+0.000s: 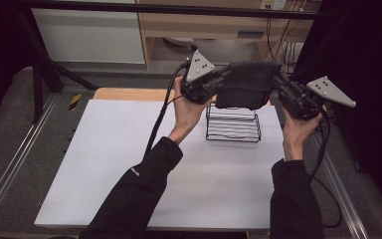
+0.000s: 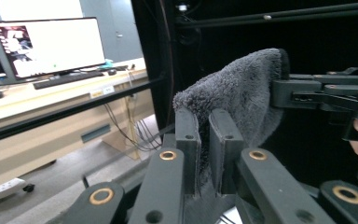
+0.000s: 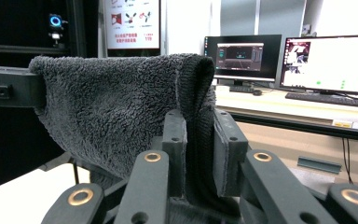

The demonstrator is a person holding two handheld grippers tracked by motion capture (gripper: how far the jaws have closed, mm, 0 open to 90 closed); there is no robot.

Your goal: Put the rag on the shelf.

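Grey towel (image 1: 247, 83) hangs pinched between both grippers' fingers (image 3: 176, 140), above the wire rack (image 1: 233, 128).

Dark grey fluffy towel (image 1: 247, 83), folded, stretched taut in the air (hanging above a wire rack (image 1: 233, 125)).

White bench top (image 1: 129, 164) on grey carpet (image 1: 10, 114), black frame rails around. Wooden desk (image 3: 317, 109) behind with lit monitors (image 3: 328, 63) and keyboard (image 3: 328, 99). Dark curtain (image 1: 368, 59) at right.
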